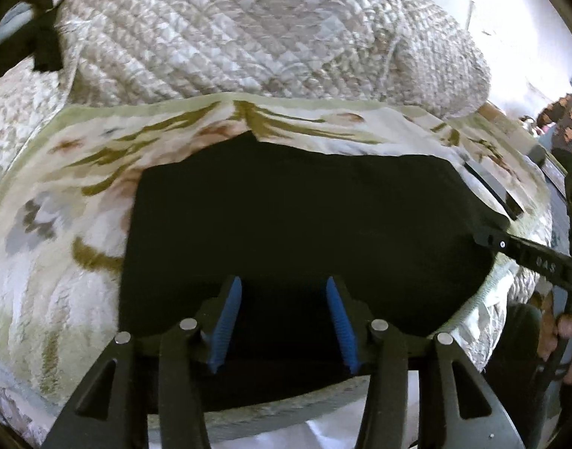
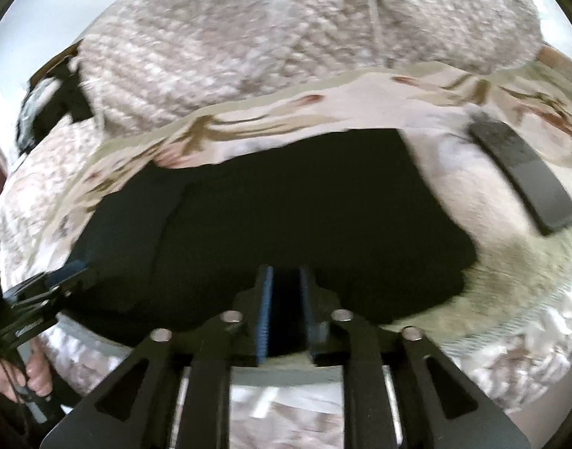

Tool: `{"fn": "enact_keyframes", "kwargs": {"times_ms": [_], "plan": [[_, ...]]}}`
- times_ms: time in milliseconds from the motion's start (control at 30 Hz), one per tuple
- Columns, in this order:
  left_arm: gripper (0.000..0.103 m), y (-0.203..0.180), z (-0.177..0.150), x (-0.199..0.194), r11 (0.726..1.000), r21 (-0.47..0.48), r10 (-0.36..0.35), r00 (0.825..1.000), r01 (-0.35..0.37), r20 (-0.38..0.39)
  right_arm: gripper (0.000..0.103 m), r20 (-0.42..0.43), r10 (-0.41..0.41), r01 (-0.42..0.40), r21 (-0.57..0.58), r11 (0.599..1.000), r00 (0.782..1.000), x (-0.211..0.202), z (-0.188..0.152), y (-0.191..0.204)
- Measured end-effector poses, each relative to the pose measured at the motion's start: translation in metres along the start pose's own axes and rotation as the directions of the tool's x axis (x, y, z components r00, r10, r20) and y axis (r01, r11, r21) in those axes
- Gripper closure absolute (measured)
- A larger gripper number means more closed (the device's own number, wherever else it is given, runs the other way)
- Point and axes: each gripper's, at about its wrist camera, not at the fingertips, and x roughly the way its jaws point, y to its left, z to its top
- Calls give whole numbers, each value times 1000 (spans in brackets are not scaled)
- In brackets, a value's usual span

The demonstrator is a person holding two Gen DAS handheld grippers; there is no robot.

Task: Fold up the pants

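Observation:
Black pants (image 1: 304,217) lie folded into a flat, roughly rectangular block on a floral bedspread (image 1: 61,224). My left gripper (image 1: 284,288) hovers over their near edge, open, its blue pads well apart with nothing pinched. In the right wrist view the pants (image 2: 286,217) fill the middle. My right gripper (image 2: 286,273) is over their near edge with its pads a narrow gap apart, open, and no cloth visibly pressed. The right gripper (image 1: 484,237) reaches the pants' right edge in the left wrist view. The left gripper (image 2: 67,271) shows at their left edge.
A heaped quilted blanket (image 1: 248,37) rises behind the pants. A flat dark strip (image 2: 521,176) lies on the bedspread to the right of the pants. A person's hands (image 1: 570,329) (image 2: 35,370) hold the gripper handles. The bed's near edge runs just below the pants.

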Motion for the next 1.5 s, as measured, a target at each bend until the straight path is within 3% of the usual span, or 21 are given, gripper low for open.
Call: {"fn": "enact_keyframes", "kwargs": {"times_ms": [200, 233, 267, 333, 567, 700, 867, 933, 1033, 1100, 1167, 1333, 1500], "plan": [[52, -2, 3, -6, 999, -10, -49, 998, 49, 27, 79, 49, -10, 4, 122, 993, 999, -25, -4, -37], [52, -1, 4, -7, 999, -16, -44, 998, 45, 35, 74, 53, -19, 11, 134, 991, 998, -28, -4, -39], [52, 2, 5, -7, 999, -26, -39, 998, 40, 40, 59, 53, -55, 47, 147, 988, 997, -30, -6, -42], [52, 6, 6, -7, 998, -44, -33, 999, 35, 40, 43, 66, -76, 62, 187, 980, 995, -35, -10, -49], [52, 10, 4, -6, 999, -49, -9, 999, 11, 40, 42, 30, 48, -55, 324, 945, 998, -19, -18, -69], [52, 13, 4, -6, 998, -55, 0, 999, 2, 39, 42, 31, 76, -82, 354, 932, 997, -6, -12, -72], [52, 17, 4, -7, 998, -66, 12, 999, -9, 46, 42, 88, 76, -105, 410, 906, 993, -7, -1, -76], [52, 21, 5, -8, 997, -77, 23, 998, -19, 52, 42, 120, 75, -115, 376, 919, 990, -12, 4, -67], [52, 28, 8, -8, 994, -104, 44, 998, -38, 50, 44, 72, 99, -119, 374, 920, 992, 0, 12, -64], [52, 32, 9, -7, 991, -122, 56, 998, -51, 41, 57, 40, 76, -85, 363, 928, 996, 11, 17, -63], [52, 35, 8, -8, 989, -128, 72, 997, -67, 34, 76, 19, 58, -60, 364, 930, 998, 16, 22, -64], [52, 42, 9, -10, 983, -152, 103, 994, -98, 28, 79, 67, 52, -70, 297, 952, 996, -5, 43, -44], [52, 51, 10, -18, 978, -174, 127, 991, -117, 43, 81, 113, 105, -125, 186, 975, 988, -23, 69, -2]]}}
